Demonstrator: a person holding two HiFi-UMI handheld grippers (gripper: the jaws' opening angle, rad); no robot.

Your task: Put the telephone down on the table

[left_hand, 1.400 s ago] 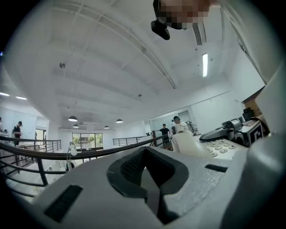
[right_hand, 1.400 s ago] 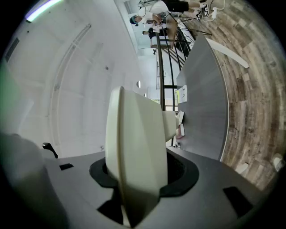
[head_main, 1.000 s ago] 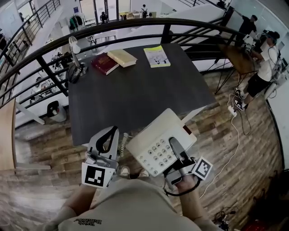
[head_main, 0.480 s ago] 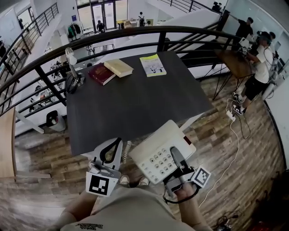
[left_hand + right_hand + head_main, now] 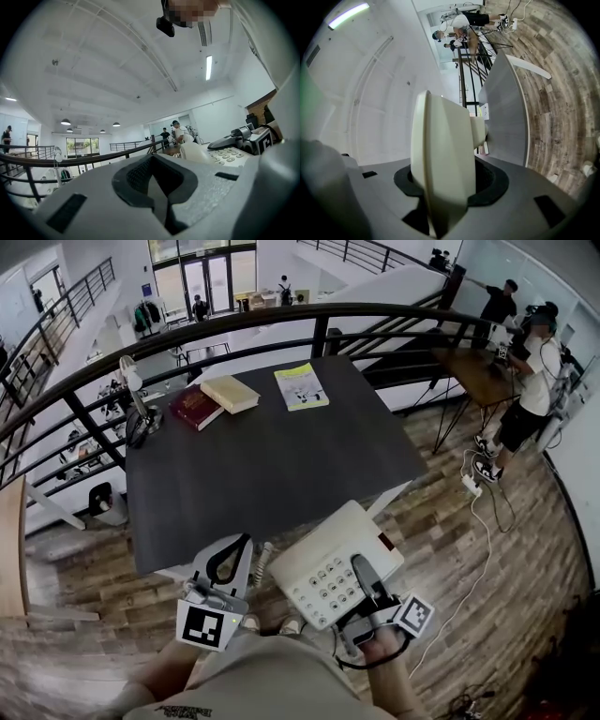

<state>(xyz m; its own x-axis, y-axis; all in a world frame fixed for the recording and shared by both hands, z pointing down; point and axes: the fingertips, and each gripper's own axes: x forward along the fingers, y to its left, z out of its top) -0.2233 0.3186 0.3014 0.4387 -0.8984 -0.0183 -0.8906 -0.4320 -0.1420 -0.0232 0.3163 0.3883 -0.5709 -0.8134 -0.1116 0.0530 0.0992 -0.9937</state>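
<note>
One telephone (image 5: 323, 557) hangs just off the tabletop's (image 5: 272, 474) near edge, pinched in the right hand-held gripper (image 5: 360, 565). The left hand-held gripper (image 5: 236, 547) is pressed together, empty. At the far edge: two books, red book (image 5: 195, 408) beside tan book (image 5: 231, 394), one booklet (image 5: 301, 386), and one lamp (image 5: 139, 409) at the left.

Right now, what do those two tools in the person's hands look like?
Both are pale grey plastic tongs lined with dark rubber: left gripper and right gripper. Each carries a white cube with black square markers. A thin black strap loops behind the right one. The person wears a beige top.
</note>
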